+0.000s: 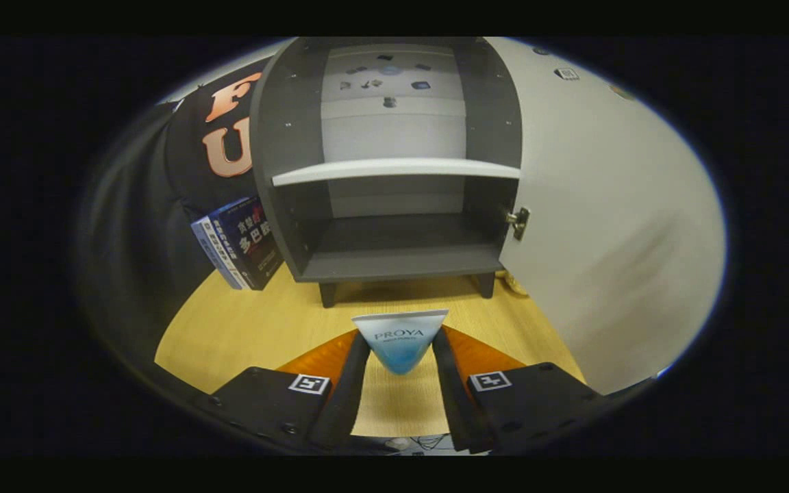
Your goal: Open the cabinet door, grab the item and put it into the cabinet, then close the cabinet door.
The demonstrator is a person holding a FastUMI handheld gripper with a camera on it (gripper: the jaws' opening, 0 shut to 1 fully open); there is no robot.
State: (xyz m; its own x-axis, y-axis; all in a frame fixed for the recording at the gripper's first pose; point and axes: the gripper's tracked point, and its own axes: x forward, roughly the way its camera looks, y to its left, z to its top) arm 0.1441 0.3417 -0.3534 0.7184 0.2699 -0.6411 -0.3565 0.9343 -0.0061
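The gripper (pixel 400 346) has its two fingers clamped on a small cosmetic tube (pixel 400 340), white at the wide flat end and blue toward the narrow end, held between the fingertips above the wooden tabletop (pixel 244 329). Just beyond the fingers stands the grey cabinet (pixel 394 260) on short dark legs, toward the far edge of the tabletop. Its white door (pixel 614 226) is swung wide open to the right, a metal hinge (pixel 518 222) showing at the door's inner edge. Inside, a pale shelf (pixel 394 169) splits the cabinet into an upper and a lower compartment. A few books (pixel 240 243) lean against the cabinet's left side.
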